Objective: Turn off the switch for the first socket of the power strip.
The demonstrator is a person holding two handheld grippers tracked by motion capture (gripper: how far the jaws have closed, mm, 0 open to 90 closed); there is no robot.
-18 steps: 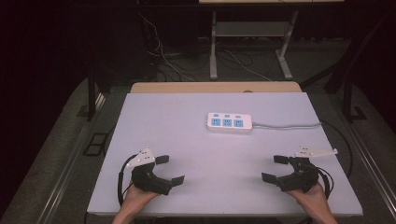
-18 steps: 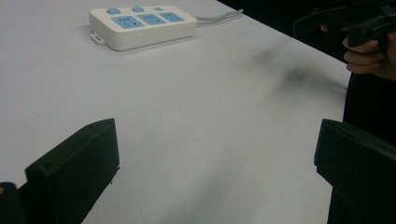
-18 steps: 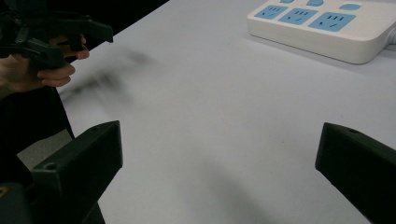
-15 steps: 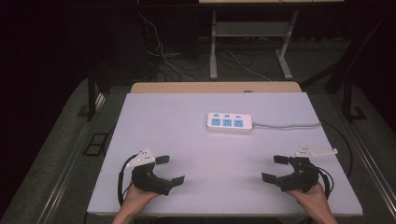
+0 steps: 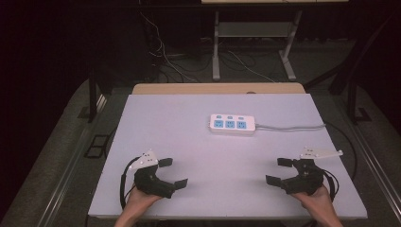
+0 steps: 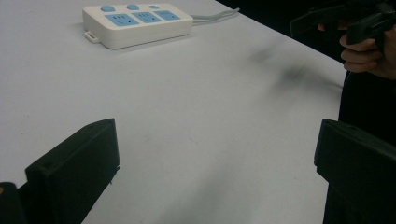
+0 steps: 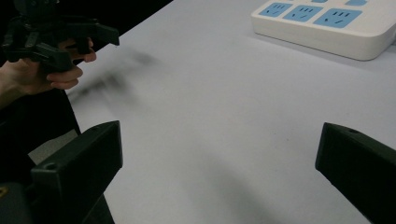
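Seen from the high view, a white power strip (image 5: 232, 124) with three blue socket faces lies toward the far middle of the pale table (image 5: 189, 123), its grey cord (image 5: 291, 126) running off to the right edge; nothing stands between it and the grippers. At the near edge the left gripper (image 5: 171, 172) and the right gripper (image 5: 280, 170) are well apart from each other and from the strip, each held by a hand with jaws spread wide and nothing between them. A wooden board (image 5: 217, 88) borders the table's far side, and beyond it the dark room shows loose cables (image 5: 179, 61) on the floor and a metal stand (image 5: 255, 38). From the left gripper view, the black jaws gape over bare tabletop, the strip lying ahead at the upper left. From the right gripper view, the jaws likewise stand wide apart and empty, with the strip at the upper right. No lettering can be read on the strip.
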